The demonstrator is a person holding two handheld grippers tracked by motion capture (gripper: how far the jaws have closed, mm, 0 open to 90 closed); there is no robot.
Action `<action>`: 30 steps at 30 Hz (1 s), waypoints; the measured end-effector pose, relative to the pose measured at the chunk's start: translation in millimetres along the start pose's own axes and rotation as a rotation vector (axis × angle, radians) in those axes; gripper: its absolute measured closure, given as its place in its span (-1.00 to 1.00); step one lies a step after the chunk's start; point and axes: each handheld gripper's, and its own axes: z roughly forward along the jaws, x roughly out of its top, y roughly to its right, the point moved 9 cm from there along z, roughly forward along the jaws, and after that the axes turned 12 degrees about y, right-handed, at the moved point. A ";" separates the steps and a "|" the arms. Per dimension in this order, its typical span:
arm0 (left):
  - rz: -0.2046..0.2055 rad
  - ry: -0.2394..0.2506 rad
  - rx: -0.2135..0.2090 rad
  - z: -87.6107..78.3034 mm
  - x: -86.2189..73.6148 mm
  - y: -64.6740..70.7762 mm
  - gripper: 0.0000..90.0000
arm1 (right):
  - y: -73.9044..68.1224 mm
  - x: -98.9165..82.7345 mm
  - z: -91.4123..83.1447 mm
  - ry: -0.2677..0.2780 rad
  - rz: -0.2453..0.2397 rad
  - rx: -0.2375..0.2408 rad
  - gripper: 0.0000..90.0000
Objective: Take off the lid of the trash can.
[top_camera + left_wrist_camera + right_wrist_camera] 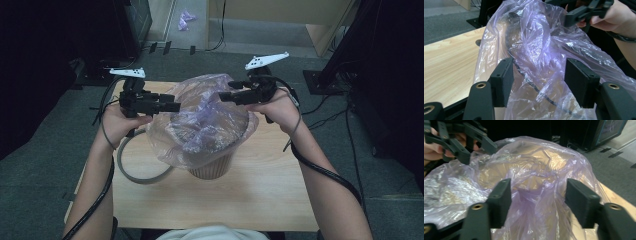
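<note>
Purple-tinted clear plastic bag (202, 117) drapes over a ribbed bin (212, 167) at mid tabletop (260, 192). My left gripper (172, 105) sits at the bag's left edge, fingers (501, 82) spread, film between them. Right gripper (225, 96) at the far right edge, fingers (499, 202) spread, film between, unpinched.

Crumpled clear purple plastic bag (202, 117) billows loosely over a ribbed tan basket (212, 167) (mid-table).

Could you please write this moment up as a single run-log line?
scene: clear plastic bag draped over basket on table | left gripper: open at bag's left | right gripper: open at bag's right
</note>
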 end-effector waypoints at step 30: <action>0.030 -0.019 0.007 -18.7 7.9 16.6 0.03 | -42.8 16.0 28.9 -0.034 -0.038 0.139 0.64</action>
